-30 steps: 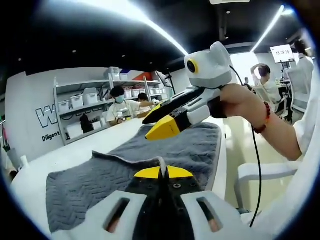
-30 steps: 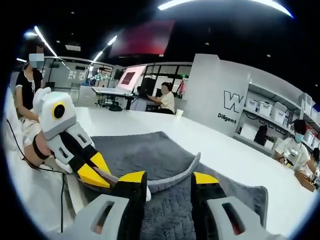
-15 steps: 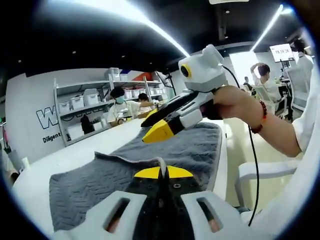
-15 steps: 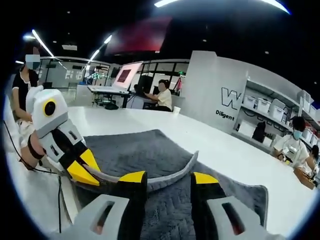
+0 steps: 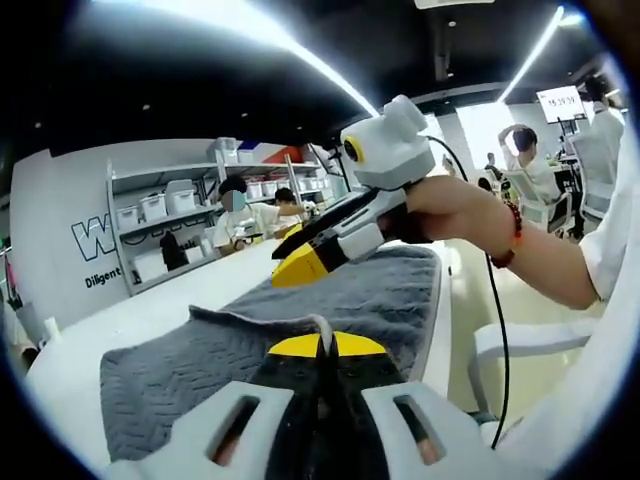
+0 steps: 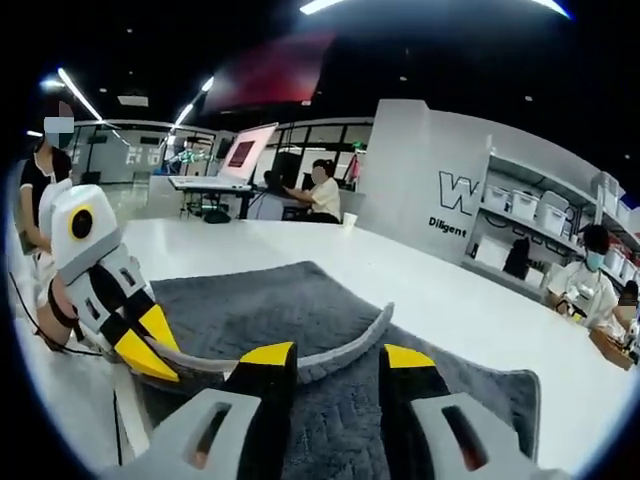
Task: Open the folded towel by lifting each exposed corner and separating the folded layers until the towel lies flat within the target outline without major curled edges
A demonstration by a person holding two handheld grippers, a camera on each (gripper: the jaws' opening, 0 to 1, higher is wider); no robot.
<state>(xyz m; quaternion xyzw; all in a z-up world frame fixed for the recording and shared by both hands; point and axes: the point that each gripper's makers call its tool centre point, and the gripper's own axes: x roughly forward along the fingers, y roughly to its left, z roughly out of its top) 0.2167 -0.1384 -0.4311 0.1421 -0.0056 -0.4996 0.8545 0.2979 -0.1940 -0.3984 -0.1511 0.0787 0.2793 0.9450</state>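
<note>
The white tabletop (image 6: 420, 290) carries the grey towel (image 6: 280, 310), spread nearly flat. The left claw (image 5: 320, 343) is clamped on the towel's raised near edge. The right claw (image 6: 325, 353) hangs above with a narrow gap, holding nothing.

Open tabletop around the towel
Bare tabletop (image 6: 420, 275) is lying open beyond the towel (image 6: 280, 300); its raised edge is crossing between both tools.
</note>
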